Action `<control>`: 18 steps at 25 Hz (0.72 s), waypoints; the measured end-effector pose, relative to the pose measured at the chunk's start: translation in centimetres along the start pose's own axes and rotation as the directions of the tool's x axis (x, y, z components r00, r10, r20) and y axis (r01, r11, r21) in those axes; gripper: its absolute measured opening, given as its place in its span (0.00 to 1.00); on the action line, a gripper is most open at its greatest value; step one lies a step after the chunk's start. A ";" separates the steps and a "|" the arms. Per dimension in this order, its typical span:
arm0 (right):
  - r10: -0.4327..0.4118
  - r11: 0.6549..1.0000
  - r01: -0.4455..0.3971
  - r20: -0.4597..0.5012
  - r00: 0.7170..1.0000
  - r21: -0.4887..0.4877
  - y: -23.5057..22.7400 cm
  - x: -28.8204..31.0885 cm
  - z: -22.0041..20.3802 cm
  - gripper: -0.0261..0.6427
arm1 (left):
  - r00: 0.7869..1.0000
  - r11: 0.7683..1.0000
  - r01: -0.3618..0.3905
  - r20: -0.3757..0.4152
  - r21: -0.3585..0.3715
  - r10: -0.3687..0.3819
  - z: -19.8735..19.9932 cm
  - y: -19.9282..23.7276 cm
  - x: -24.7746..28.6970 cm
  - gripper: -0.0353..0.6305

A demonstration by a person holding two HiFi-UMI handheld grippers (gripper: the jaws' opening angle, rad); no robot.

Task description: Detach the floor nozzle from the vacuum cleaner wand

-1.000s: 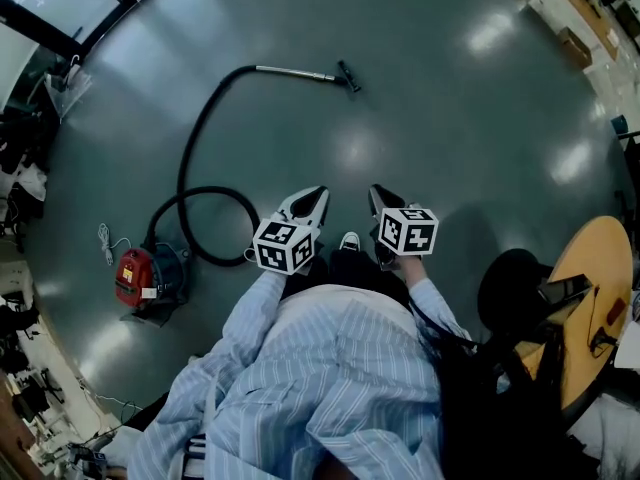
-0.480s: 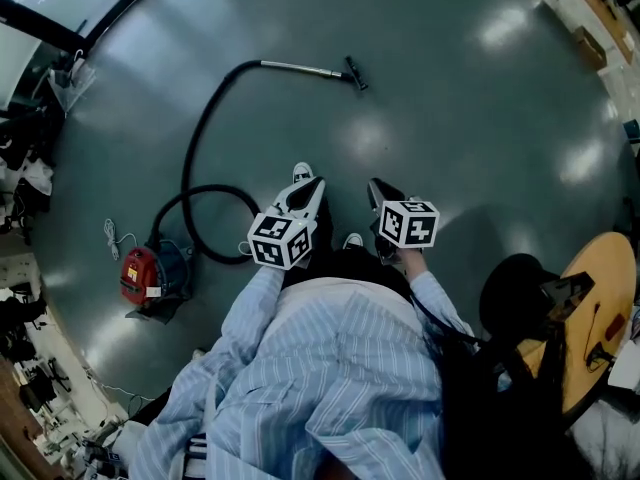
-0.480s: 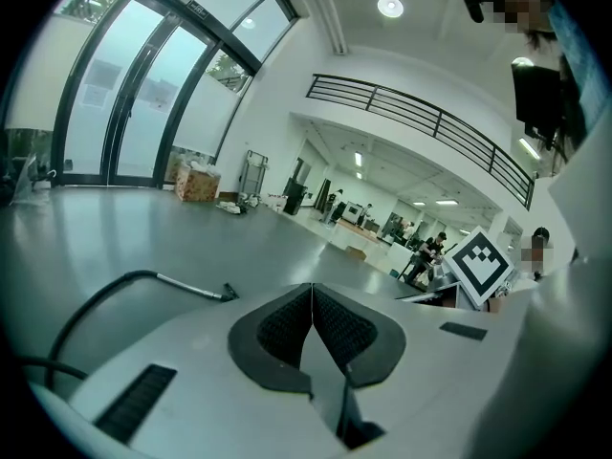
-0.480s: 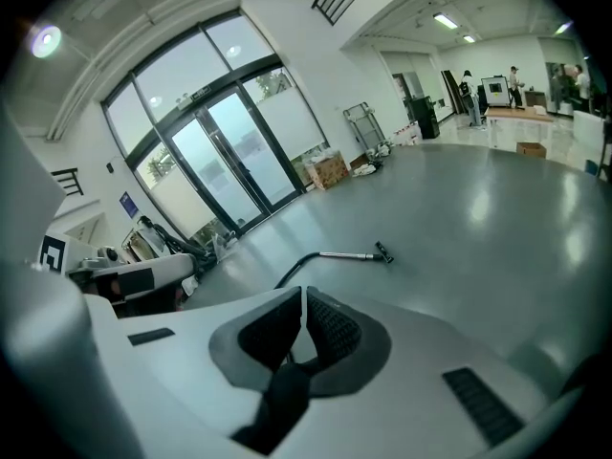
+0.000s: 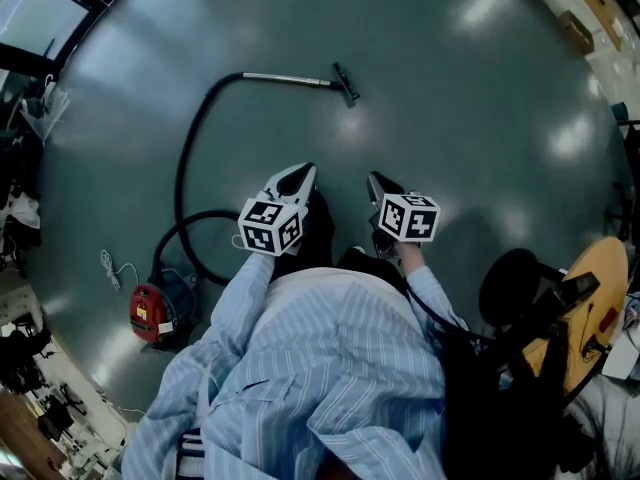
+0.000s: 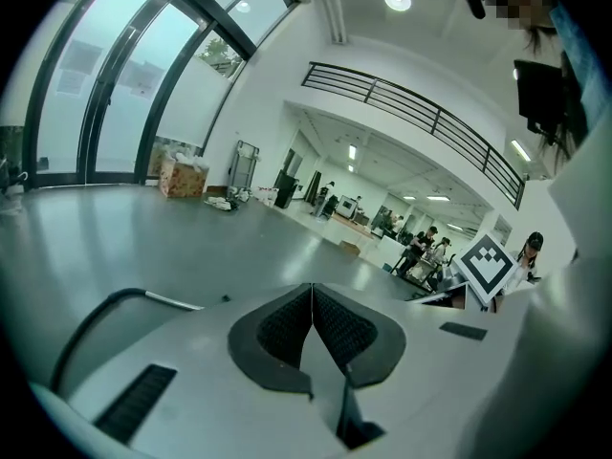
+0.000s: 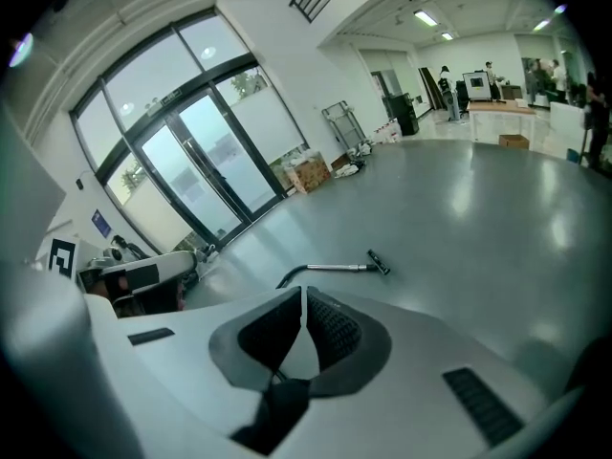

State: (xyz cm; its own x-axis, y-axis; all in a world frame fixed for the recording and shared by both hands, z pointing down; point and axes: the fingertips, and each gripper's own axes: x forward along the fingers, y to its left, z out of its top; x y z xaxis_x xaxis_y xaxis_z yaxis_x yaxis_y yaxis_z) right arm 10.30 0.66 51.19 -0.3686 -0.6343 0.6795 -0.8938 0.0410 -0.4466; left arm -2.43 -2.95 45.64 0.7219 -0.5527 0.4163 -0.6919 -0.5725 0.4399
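Being held out low in front of a striped shirt [image 5: 330,368], the left gripper [image 5: 298,174] and the right gripper [image 5: 377,181] are being carried side by side, a little apart, over a glossy grey floor [image 5: 470,118]. In the left gripper view the left gripper's [image 6: 312,287] ribbed pads are being pressed flat together, with nothing caught between them. In the right gripper view the right gripper's [image 7: 303,290] jaws are likewise being kept closed on nothing.

Both grippers are being pointed across the floor toward the floor nozzle [image 5: 345,83], which is lying well ahead of them and is being touched by neither. The small dark nozzle is being shown at the end of the metal wand [image 5: 295,79], with the two appearing joined. Wand and nozzle are also being caught in the right gripper view, the floor nozzle [image 7: 378,262] just above the closed jaw tips in that picture.

From the wand's other end a black hose [image 5: 195,138] is being traced in a long curve down to a loop beside the red vacuum cleaner body [image 5: 155,313], with a pale cord [image 5: 110,266] lying near it. A round wooden table [image 5: 600,268] is being cut off by the right edge.
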 end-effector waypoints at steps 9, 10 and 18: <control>-0.054 0.997 0.054 0.011 0.998 0.063 2.8 8.8 8.1 0.07 | 0.994 0.997 0.079 -0.071 0.022 -0.077 6.5 10.0 4.6 0.06; -0.065 0.996 0.064 0.007 0.998 0.066 2.7 9.2 8.6 0.07 | 0.994 0.996 0.085 -0.075 0.018 -0.083 6.9 10.8 5.1 0.06; -0.119 0.988 0.121 -0.022 0.993 0.100 0.6 10.8 11.6 0.07 | 0.991 0.996 0.085 -0.096 -0.033 -0.087 8.8 14.5 8.9 0.06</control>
State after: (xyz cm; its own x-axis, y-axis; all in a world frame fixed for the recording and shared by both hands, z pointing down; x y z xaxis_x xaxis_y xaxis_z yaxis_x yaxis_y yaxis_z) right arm 8.74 -15.07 51.52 -0.2650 -0.6175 0.7406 -0.9017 -0.1133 -0.4172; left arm -6.10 -21.47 48.68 0.7767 -0.4396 0.4511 -0.6279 -0.5971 0.4993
